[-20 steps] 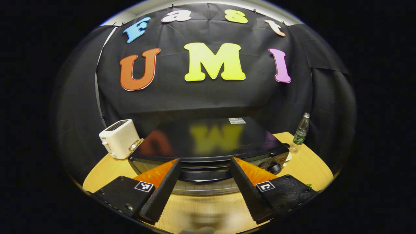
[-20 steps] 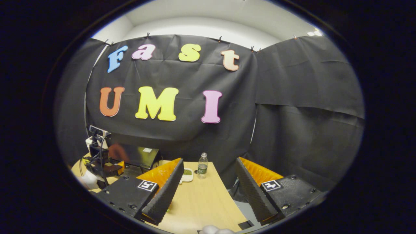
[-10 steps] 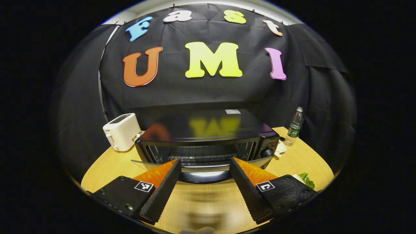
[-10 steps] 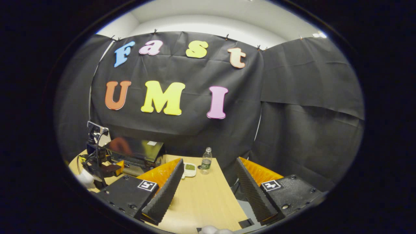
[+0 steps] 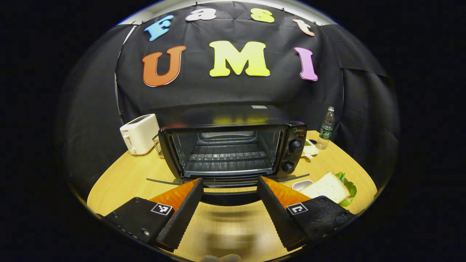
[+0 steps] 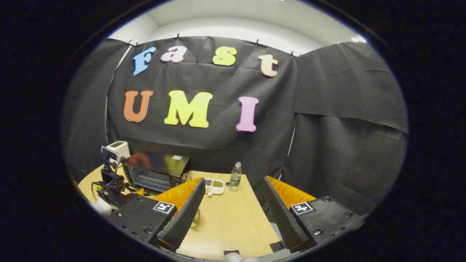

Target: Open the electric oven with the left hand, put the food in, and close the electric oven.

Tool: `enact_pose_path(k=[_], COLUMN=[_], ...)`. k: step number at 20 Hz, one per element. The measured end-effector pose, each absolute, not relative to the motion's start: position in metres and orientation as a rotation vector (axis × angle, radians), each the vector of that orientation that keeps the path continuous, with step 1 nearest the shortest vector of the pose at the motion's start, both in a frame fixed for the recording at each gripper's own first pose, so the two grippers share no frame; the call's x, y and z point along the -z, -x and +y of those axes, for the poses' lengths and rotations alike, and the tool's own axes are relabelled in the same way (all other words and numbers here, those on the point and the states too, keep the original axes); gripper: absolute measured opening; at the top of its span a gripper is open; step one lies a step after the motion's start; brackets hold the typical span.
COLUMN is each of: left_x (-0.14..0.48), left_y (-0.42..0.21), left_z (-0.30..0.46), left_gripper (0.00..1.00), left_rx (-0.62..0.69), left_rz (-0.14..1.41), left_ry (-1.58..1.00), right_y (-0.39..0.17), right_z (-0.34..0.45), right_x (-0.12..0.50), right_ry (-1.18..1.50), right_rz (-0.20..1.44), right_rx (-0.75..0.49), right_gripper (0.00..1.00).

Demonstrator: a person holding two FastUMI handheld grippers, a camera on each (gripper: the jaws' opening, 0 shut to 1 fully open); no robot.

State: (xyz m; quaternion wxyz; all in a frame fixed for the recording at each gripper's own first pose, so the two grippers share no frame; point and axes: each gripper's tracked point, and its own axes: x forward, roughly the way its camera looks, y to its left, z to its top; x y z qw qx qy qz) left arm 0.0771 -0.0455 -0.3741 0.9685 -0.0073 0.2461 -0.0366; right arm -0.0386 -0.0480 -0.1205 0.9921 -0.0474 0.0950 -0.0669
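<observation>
- Black oven (image 5: 233,145): mid-table, door (image 5: 229,181) dropped flat, wire rack (image 5: 227,156) bare inside; two knobs (image 5: 295,145) down its right panel. In the right gripper view the oven (image 6: 156,171) stands far left on the table.
- Left gripper (image 5: 230,209): jaws spread wide, nothing between them, fingertips just before the door's handle edge; whether they touch it cannot be told.
- Sandwich (image 5: 326,187): white bread over green lettuce, on the table right of the oven.
- Right gripper (image 6: 231,214): jaws wide apart, empty, over bare table.
- Small white dish (image 5: 301,185): between door and sandwich.
- Sauce tray (image 6: 214,185): beside the oven's right side.
- Bottle (image 5: 326,128): upright, behind the tray.
- White toaster (image 5: 140,133): left of the oven.
- Wooden table (image 5: 120,178): bears all.
</observation>
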Motion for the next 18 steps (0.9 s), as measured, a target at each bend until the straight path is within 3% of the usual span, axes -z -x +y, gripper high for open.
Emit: enact_pose_path(k=[13, 18], left_x=[0.478, 0.478], left_y=[-0.022, -0.019], left_z=[-0.05, -0.052], left_gripper=[0.96, 0.97], left_rx=[0.076, 0.081], left_rz=[0.733, 0.71], left_ry=[0.028, 0.0], right_y=[0.061, 0.056], right_z=[-0.063, -0.068], right_x=[0.147, 0.162], right_ry=[0.101, 0.098], right_rz=[0.256, 0.296], right_rx=[0.173, 0.181], right_gripper=[1.0, 1.0])
